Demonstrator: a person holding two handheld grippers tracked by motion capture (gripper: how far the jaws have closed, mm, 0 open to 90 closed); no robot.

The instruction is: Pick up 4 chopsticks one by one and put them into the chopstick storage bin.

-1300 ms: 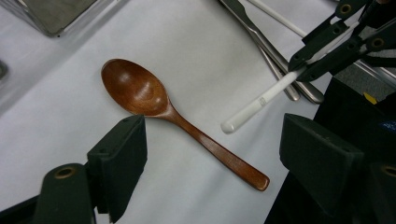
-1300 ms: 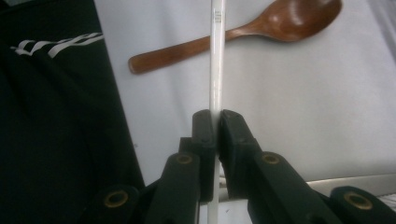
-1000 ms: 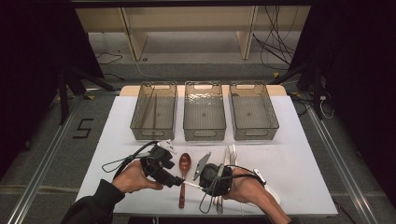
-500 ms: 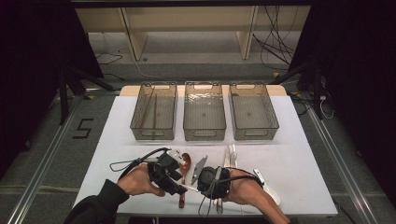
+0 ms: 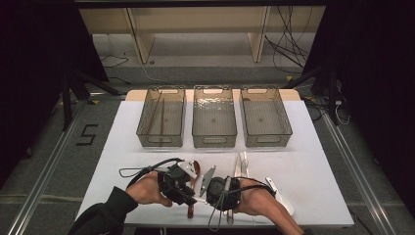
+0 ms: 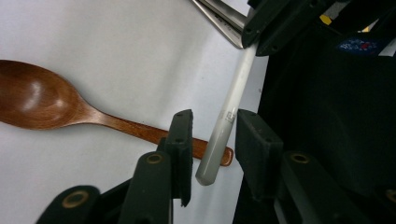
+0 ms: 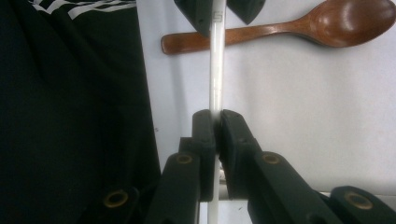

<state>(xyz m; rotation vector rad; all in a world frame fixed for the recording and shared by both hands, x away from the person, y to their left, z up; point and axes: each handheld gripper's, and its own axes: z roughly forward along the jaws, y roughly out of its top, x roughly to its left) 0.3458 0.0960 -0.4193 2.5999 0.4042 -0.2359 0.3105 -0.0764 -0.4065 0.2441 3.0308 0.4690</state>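
My right gripper [image 7: 215, 119] is shut on a pale grey-white stick [image 7: 215, 70] and holds it level, just above the table. The stick's free end lies between the jaws of my left gripper [image 6: 212, 126]. Those jaws have just been closing, and a thin gap still shows on each side of the stick [image 6: 236, 88]. A brown wooden spoon [image 6: 42, 98] lies on the white table under the stick, bowl away from the person. In the high view the left gripper [image 5: 188, 188] and the right gripper [image 5: 208, 191] face each other near the front edge, over the spoon [image 5: 195, 169].
Three clear bins stand in a row at the back: left bin [image 5: 161, 142] with thin dark sticks, middle bin [image 5: 214, 142], right bin [image 5: 266, 142]. Metal cutlery [image 5: 242, 164] and a white spoon [image 5: 280, 193] lie by the right hand. The front table edge is close.
My left gripper has shifted a little right toward the right gripper and narrowed its jaws around the stick's end. The right gripper has kept still with the stick.
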